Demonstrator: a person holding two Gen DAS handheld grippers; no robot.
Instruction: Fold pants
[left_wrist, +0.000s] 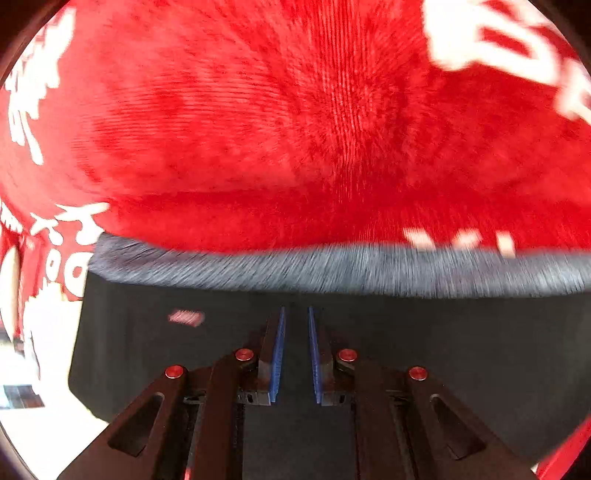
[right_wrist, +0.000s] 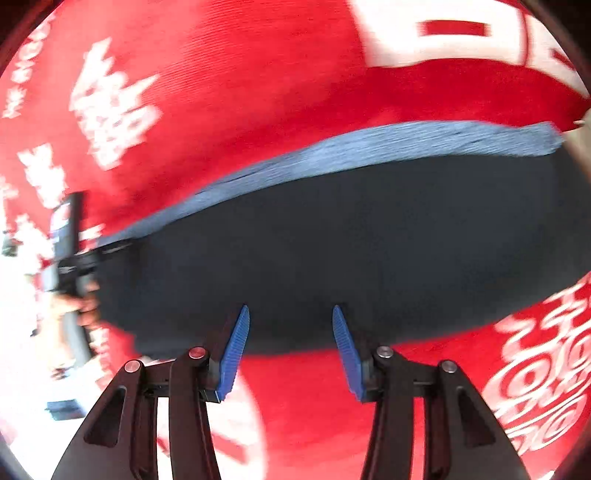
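So your pants (left_wrist: 424, 350) are the dark navy piece lying flat on the red cloth (left_wrist: 277, 129) with the white lettering, which covers the worktop as far as both cameras show. In the left wrist view the dark fabric fills the whole lower half, and its far edge ends in a lighter grey-blue ribbed band (left_wrist: 332, 269) running across the frame, with red cloth beyond it. There's a small reddish tag (left_wrist: 186, 317) on the fabric, off to the left of your left gripper (left_wrist: 295, 314). That gripper's blue-padded fingers (left_wrist: 277, 350) are pulled nearly together with just a narrow slot between them, and dark fabric shows through the slot, but honestly you can't tell from this angle whether they're pinching the cloth or just sitting above it. Your right gripper (right_wrist: 290, 314) is a different story: its fingers (right_wrist: 232, 354) are spread wide apart with nothing between them, tips right at the near edge of the pants, and red cloth showing under the linkages. From that side the ribbed band slants up toward the right. At the left edge of the right wrist view you can see your other hand (right_wrist: 79, 299) around a dark handle, though it's pretty blurry.
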